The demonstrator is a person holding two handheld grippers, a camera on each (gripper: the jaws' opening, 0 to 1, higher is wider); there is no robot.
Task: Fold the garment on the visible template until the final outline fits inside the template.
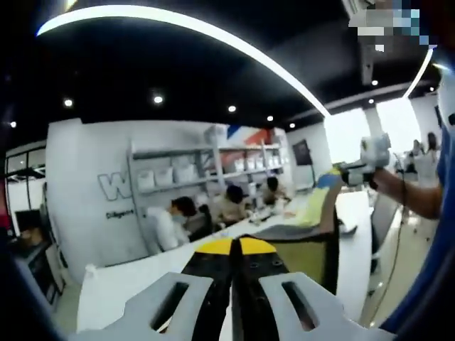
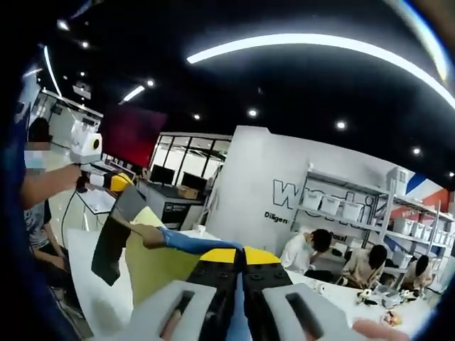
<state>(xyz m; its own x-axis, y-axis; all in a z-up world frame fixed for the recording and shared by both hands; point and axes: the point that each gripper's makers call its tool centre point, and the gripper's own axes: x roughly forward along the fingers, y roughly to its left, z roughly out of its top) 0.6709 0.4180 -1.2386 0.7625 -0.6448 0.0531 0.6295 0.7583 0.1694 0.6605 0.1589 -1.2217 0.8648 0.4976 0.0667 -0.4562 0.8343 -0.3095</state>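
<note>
Desk (image 1: 121, 280) surface, white and long, runs away from the left gripper view toward a white wall with large lettering and shelving (image 1: 213, 167) stacked with white bins. Several people (image 1: 227, 206) sit at the far side of it, bent over work. The ceiling is dark, crossed by a long curved light strip (image 1: 213, 35) and dotted with small round lamps. At the bottom of this view the left claw (image 1: 234, 245) has its yellow-tipped jaws pressed together on the garment (image 1: 306, 245), a grey and olive-yellow cloth that stretches from the tips up and to the right, lifted clear of the desk. At its far end the right claw (image 1: 348, 174), held by a person's bare forearm, grips the other edge.

From the right gripper view the same room appears: white wall with lettering, shelves (image 2: 348, 206) of white bins, seated people (image 2: 306, 252) at the white desk (image 2: 85, 277), dark ceiling with a curved light strip (image 2: 320, 42), and monitors behind a glass-walled section. The right claw (image 2: 238, 256) is closed, yellow tips together, pinching the garment (image 2: 153, 259), which shows yellow, dark grey and a blue strip and hangs in the air above the desk. The left claw (image 2: 106, 179) holds its far corner at upper left.
</note>
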